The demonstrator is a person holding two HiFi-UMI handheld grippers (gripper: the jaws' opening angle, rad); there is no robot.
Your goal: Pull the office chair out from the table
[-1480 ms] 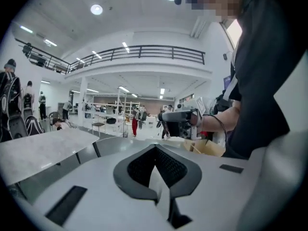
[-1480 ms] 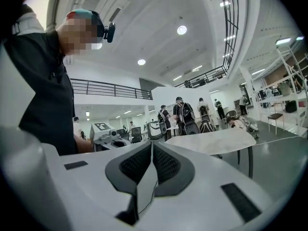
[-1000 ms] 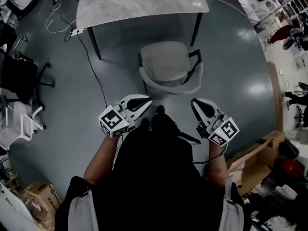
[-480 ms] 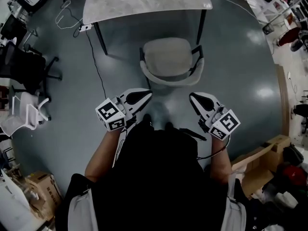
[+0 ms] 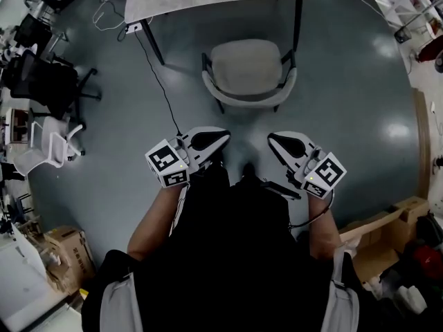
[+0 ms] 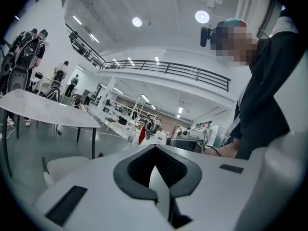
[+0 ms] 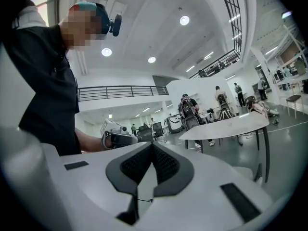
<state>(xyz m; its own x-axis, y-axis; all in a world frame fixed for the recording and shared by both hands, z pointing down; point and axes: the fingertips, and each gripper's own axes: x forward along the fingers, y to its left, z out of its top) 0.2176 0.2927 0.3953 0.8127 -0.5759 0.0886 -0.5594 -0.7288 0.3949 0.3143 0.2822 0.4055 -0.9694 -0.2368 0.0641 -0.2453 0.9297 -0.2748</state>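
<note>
Backed away from the beige office chair (image 5: 249,64), left gripper (image 5: 223,137) and right gripper (image 5: 272,139) sit pressed together, empty.

Glossy grey floor (image 5: 360,81); cardboard boxes (image 5: 66,254); ceiling spotlights (image 6: 202,16); balcony railing (image 6: 168,69).

your left gripper (image 5: 216,138) and right gripper (image 5: 275,141) sit mid-frame, level, tips angled inward, jaws closed, both empty.

No readable text, label, brand, number or sign on anything in view.
</note>
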